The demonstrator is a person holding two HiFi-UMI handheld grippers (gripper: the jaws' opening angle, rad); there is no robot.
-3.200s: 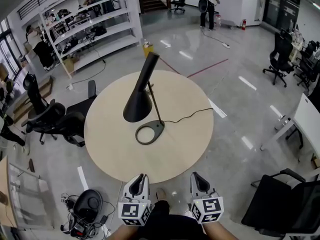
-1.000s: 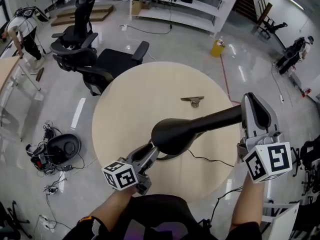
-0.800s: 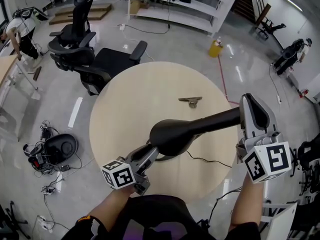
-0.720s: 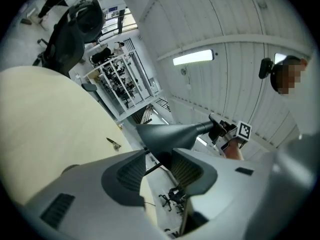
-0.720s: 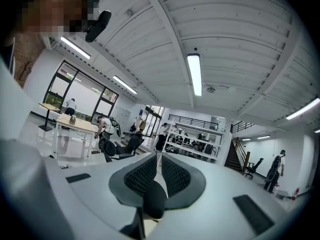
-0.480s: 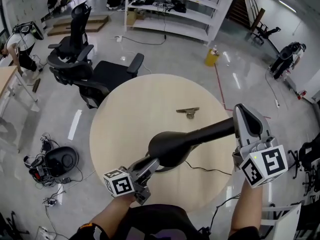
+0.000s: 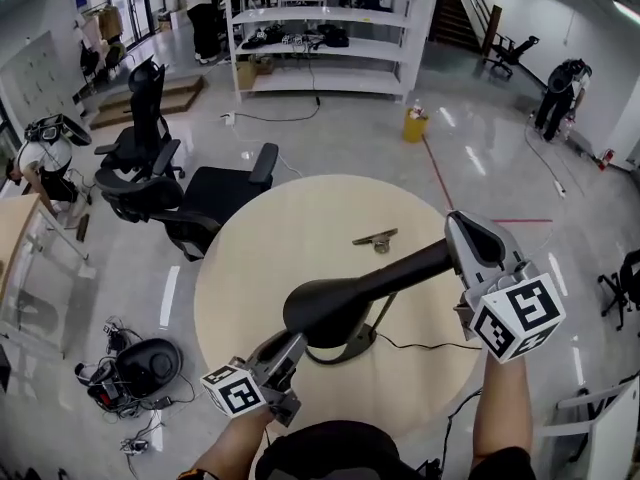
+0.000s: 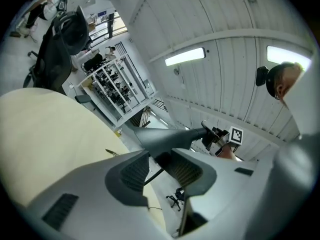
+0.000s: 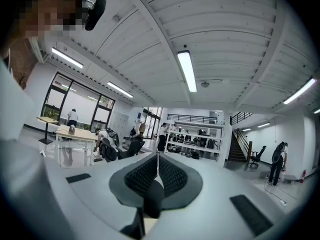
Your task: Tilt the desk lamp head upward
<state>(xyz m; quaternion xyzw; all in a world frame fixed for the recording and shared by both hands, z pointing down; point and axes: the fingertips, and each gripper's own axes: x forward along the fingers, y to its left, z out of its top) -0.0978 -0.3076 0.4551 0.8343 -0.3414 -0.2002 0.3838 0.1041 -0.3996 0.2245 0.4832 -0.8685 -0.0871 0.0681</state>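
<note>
The black desk lamp stands on the round wooden table (image 7: 290, 238), its ring base (image 7: 350, 348) near the front edge. Its cone head (image 7: 370, 286) lies almost level, wide end toward me. My right gripper (image 7: 458, 243) is shut on the head's narrow end, a dark stub low between its pads in the right gripper view (image 9: 151, 201). My left gripper (image 7: 290, 343) sits under the wide end. In the left gripper view its jaws (image 8: 160, 166) stand apart, with the lamp head (image 8: 160, 136) just past the tips. The thin stem (image 7: 383, 315) shows beyond.
A small metal clip (image 7: 375, 238) lies on the far part of the table. The lamp's cable (image 7: 420, 346) trails off to the right. Black office chairs (image 7: 190, 193) stand left of the table, white shelving (image 7: 320, 28) behind. People stand further off.
3.2 s ago both grippers hung idle at the table's near edge and the lamp head pointed steeply down. Now both are at the head, which lies almost level. Over the last second the hold looks unchanged.
</note>
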